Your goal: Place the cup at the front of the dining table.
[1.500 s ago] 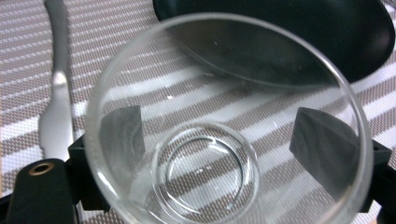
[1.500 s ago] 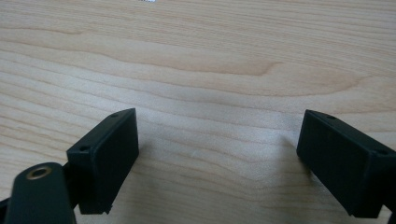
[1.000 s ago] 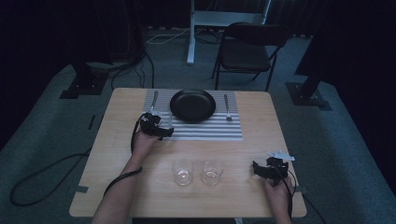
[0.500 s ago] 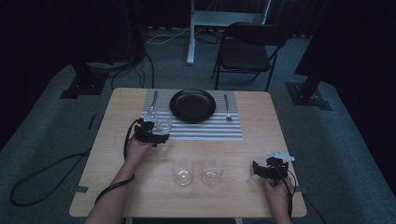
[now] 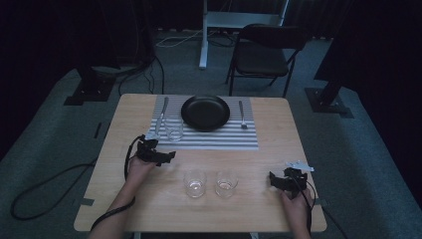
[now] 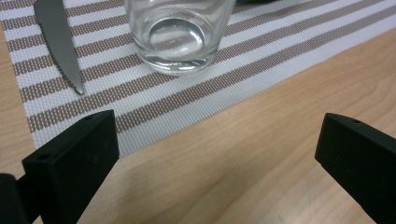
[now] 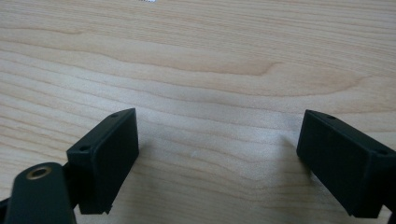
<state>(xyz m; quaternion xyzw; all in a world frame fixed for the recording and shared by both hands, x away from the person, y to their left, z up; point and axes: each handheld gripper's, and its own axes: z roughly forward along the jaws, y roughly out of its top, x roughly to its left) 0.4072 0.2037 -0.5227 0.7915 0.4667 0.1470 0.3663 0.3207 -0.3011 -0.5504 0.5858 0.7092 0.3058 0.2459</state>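
A clear glass [image 5: 173, 130] [image 6: 177, 32] stands on the striped placemat [image 5: 209, 137] [image 6: 261, 56], between the knife [image 5: 161, 117] [image 6: 58, 42] and the black plate [image 5: 205, 112]. My left gripper [image 5: 161, 155] [image 6: 217, 158] is open just in front of the placemat's near edge, nothing between its jaws. Two more clear glasses [image 5: 194, 182] [image 5: 226, 183] stand side by side near the table's front. My right gripper [image 5: 277, 180] [image 7: 217, 163] rests open over bare wood at the front right, empty.
A fork [image 5: 241, 114] lies on the placemat right of the plate. The wooden table [image 5: 149, 209] has its cables trailing off the left. A folding chair [image 5: 261, 57] and a stand's base sit on the carpet beyond.
My left gripper let go of the glass on the placemat and drew back toward the person. The right gripper stayed where it was.
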